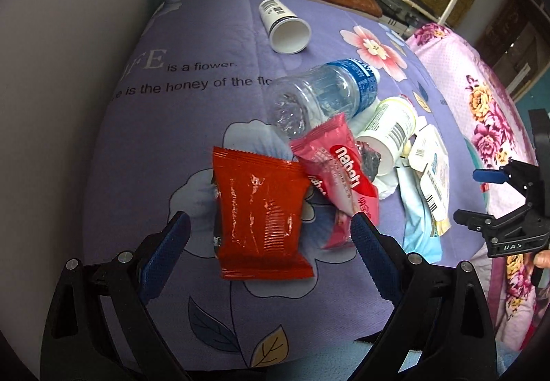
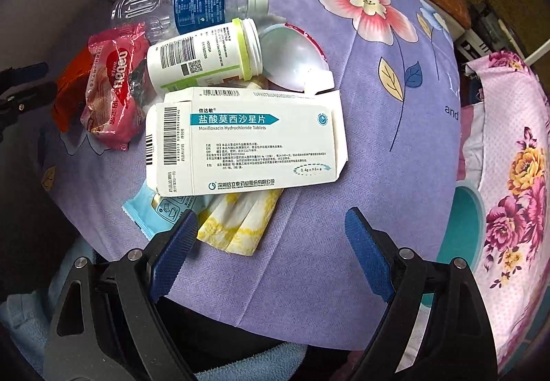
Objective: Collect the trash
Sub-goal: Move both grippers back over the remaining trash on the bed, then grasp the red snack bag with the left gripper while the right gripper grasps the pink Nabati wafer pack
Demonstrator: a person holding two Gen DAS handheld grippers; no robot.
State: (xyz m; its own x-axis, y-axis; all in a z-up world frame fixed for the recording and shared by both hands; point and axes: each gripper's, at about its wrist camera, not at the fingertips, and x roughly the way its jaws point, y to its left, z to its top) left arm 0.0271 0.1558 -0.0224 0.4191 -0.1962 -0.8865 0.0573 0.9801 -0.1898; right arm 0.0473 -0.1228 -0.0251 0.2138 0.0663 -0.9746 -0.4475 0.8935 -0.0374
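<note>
**Trash heaped on the purple bedspread, both tools spread and empty**

Trash lying in a loose pile on the flowered purple bedspread (image 1: 192, 37), with one paper cup (image 1: 285, 27) on its side apart from the rest, farther back.

Left tool (image 1: 270, 236): spread wide, pinching nothing, hanging over the red foil packet (image 1: 261, 212). Light, limp, slick; likely to crumple and slide, so best nipped at a crimped end seam rather than across the flat face. Pink wafer wrapper (image 1: 343, 171) overlapping its edge, equally flimsy.

Right tool (image 2: 271, 236): also spread, empty, above bare cloth just beside the yellow sachets (image 2: 240, 226) and the flattened medicine carton (image 2: 247, 144). Carton thin, stiff-ish, lying flat on other litter; hard to get under, easier taken by an overhanging edge or loose flap.

Clear water bottle (image 2: 192, 6): empty-looking, light, round, prone to rolling; best gripped across the body. White pill jar (image 2: 202, 54): rigid, smooth, safer taken across its width.

Bin for all this: not clearly identifiable in either view.
</note>
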